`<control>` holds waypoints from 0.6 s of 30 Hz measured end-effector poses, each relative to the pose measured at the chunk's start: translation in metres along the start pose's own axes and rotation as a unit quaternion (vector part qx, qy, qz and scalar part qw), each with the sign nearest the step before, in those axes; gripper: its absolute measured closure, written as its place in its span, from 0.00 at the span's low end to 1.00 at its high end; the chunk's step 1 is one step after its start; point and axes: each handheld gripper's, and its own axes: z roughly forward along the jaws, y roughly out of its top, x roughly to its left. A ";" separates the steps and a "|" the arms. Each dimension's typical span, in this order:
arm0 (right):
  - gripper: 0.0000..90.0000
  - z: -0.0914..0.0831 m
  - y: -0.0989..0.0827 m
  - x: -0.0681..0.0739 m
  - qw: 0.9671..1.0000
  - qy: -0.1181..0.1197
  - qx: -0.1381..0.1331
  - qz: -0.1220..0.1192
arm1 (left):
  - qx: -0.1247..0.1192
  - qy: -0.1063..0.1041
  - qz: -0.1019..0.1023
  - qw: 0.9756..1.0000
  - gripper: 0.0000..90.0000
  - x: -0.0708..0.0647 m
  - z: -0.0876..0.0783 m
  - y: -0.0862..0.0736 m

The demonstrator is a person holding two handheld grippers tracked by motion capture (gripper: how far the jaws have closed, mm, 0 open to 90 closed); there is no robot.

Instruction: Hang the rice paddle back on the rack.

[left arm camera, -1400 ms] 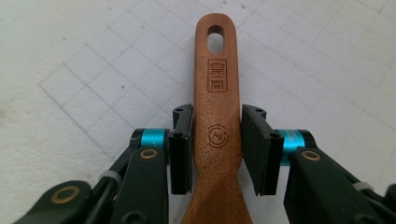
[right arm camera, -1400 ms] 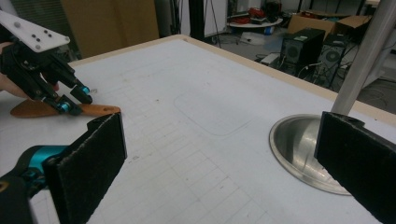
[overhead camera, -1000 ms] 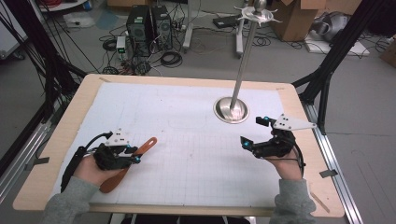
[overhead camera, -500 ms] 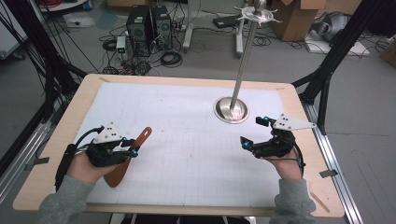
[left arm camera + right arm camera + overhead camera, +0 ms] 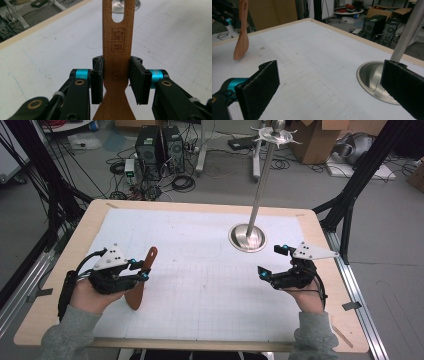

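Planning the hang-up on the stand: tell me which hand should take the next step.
Left. Its tongs are shut on the spatula, whose hanging hole points toward the stand. The right tongs sit open beside the stand's base, holding nothing.

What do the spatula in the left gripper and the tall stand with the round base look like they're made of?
The spatula looks like wood with a smooth reddish-brown finish: fine grain shows, and a stamp seems burned into the handle. The stand looks like polished metal, probably steel: its round base is silvery and mirrors its surroundings. The left gripper has black fingers, seemingly plastic with matte pads.
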 end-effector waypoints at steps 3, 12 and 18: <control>0.01 0.000 0.000 0.000 1.000 0.000 0.000 0.000 | -0.010 0.002 -0.001 1.000 0.72 -0.001 0.000 0.004; 0.01 -0.002 0.000 0.000 1.000 0.000 -0.002 0.002 | -0.018 -0.014 -0.008 1.000 0.72 0.002 0.008 0.015; 0.01 -0.004 0.000 -0.002 1.000 0.000 -0.006 0.006 | -0.020 -0.027 -0.013 0.999 0.72 0.003 0.018 0.025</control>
